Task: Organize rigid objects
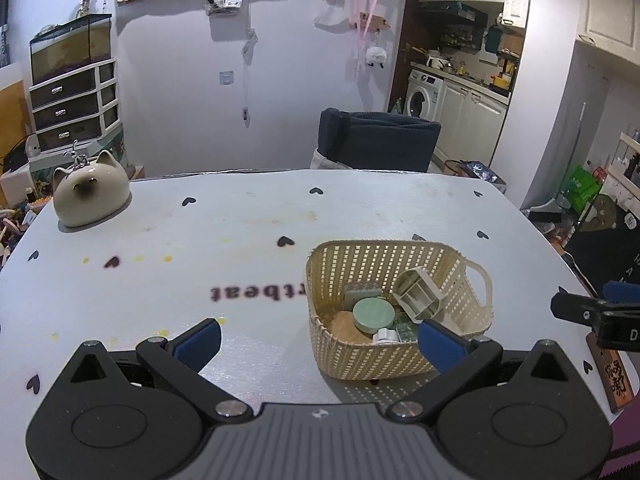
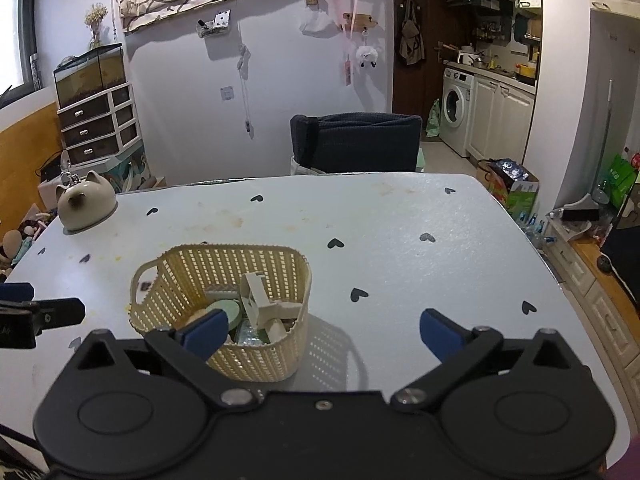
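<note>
Cream woven basket [image 1: 400,344] on the white heart-print surface [image 1: 240,240], holding a green round tin [image 1: 373,314] and a tilted beige organizer [image 1: 420,294]. Left gripper [image 1: 320,340] spread wide, empty. Right gripper [image 2: 320,332] spread wide, empty, just beside the basket. Cat-shaped ceramic pot [image 1: 90,196] at far corner.

A cream woven plastic basket [image 1: 396,312] with side handles stands upright on the white bench [image 1: 240,240], at about 4 o'clock of it. Inside lie a round green tin [image 1: 373,314], a tilted cream divided holder [image 1: 420,296] and some smaller items.
</note>
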The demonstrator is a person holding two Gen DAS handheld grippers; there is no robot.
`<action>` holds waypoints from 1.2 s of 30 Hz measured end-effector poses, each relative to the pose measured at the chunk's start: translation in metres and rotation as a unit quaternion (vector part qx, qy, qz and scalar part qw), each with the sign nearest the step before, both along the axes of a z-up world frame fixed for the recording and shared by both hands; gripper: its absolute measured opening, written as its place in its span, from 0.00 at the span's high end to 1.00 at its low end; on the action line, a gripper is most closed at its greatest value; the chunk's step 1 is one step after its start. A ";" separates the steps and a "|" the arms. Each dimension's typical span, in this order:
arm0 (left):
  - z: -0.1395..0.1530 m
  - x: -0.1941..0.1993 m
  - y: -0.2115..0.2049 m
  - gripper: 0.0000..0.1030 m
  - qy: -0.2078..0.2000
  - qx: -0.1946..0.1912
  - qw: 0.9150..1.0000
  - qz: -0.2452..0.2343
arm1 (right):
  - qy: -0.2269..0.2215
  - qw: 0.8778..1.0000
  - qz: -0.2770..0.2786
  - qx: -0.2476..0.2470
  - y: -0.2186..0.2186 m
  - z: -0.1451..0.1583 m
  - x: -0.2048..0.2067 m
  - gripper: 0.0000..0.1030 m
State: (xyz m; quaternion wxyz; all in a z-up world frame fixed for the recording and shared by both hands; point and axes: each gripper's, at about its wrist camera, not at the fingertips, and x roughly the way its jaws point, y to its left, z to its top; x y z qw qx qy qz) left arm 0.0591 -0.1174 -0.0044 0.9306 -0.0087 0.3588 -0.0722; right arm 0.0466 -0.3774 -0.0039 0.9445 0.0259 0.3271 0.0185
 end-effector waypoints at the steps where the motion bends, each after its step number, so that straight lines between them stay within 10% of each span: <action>1: 0.000 0.000 0.000 0.00 0.000 0.001 1.000 0.000 | 0.000 1.000 0.000 0.000 0.000 0.000 0.000 0.00; 36: 0.000 0.011 0.001 0.00 0.002 0.008 1.000 0.005 | 0.007 1.000 0.007 -0.003 0.005 -0.004 0.009 0.00</action>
